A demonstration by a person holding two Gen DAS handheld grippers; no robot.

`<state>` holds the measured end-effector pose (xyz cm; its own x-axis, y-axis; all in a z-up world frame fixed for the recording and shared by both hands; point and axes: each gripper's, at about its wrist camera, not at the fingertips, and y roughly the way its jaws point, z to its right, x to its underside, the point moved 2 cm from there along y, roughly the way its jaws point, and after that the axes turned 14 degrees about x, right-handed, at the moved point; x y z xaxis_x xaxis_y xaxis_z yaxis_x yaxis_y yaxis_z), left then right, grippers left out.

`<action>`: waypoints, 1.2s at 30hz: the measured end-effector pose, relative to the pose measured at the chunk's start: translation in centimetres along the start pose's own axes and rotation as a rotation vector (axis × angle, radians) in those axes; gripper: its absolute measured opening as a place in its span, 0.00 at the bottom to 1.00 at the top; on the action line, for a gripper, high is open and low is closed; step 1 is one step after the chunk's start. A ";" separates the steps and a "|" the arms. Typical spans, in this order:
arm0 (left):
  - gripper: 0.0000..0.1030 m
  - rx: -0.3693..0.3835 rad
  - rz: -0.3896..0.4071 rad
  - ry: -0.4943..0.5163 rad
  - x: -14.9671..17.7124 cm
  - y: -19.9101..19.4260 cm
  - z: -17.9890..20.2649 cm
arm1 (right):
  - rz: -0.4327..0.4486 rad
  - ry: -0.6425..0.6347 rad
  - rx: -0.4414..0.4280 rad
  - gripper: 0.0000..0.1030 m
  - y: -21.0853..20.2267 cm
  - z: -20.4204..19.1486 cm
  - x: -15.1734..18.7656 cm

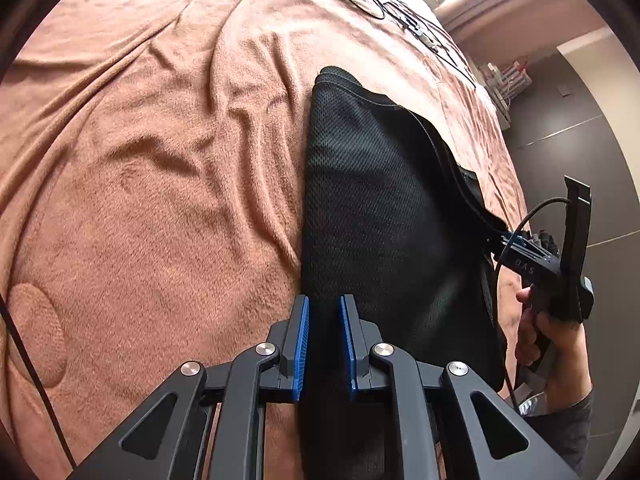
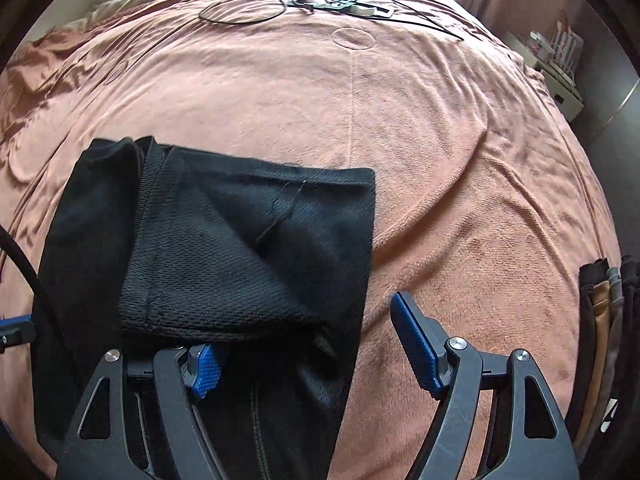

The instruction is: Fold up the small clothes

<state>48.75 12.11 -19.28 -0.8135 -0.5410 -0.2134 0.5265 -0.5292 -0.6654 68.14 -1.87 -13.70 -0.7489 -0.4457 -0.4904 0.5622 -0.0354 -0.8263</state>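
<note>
A rumpled, salmon-pink plush blanket (image 2: pixel 420 128) covers the bed, its nap soft and creased into long ridges, with a faint stitched oval at its far middle. Far ahead of both tools, thin black cables (image 2: pixel 256 10) lie looped on the blanket. Beyond the bed's right edge are dark grey floor tiles (image 1: pixel 568 152) and a small white rack (image 2: pixel 560 64) by a pinkish curtain. At the right rim of the right wrist view hangs a row of dark and tan fabrics (image 2: pixel 600 320).

The black mesh-knit garment (image 1: pixel 380 208), a small piece of clothing with a fine dimpled weave and stitched hems, lies on the blanket directly ahead of and beneath both tools. In the right wrist view it is doubled over, one layer turned back in a diagonal fold, its far edge straight and square-cornered.

The left gripper (image 1: pixel 324 340), black with blue ribbed pads, has its jaws narrowly parted, the garment's near edge running between them; whether the pads press the cloth cannot be told. The right gripper (image 2: pixel 316 344) stands wide apart, its left finger tucked under the garment's folded edge, its right finger over bare blanket. A hand (image 1: pixel 548 332) holds that tool's handle at the garment's right side.
</note>
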 end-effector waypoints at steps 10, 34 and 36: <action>0.16 -0.003 0.001 0.008 -0.9 0.7 0.1 | -0.044 0.129 -0.056 0.72 2.6 2.5 -0.7; 0.16 0.003 -0.042 0.059 6.2 -1.7 2.0 | -0.094 0.054 -0.048 0.72 -6.0 2.9 10.6; 0.16 0.006 -0.045 0.065 6.8 -1.9 2.2 | -0.077 0.075 -0.057 0.72 -6.9 3.4 11.3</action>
<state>42.76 7.96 -17.87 -0.8507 -0.4732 -0.2291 0.4901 -0.5562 -0.6711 56.97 -9.69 -12.64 -0.8148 -0.3750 -0.4422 0.4824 -0.0154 -0.8758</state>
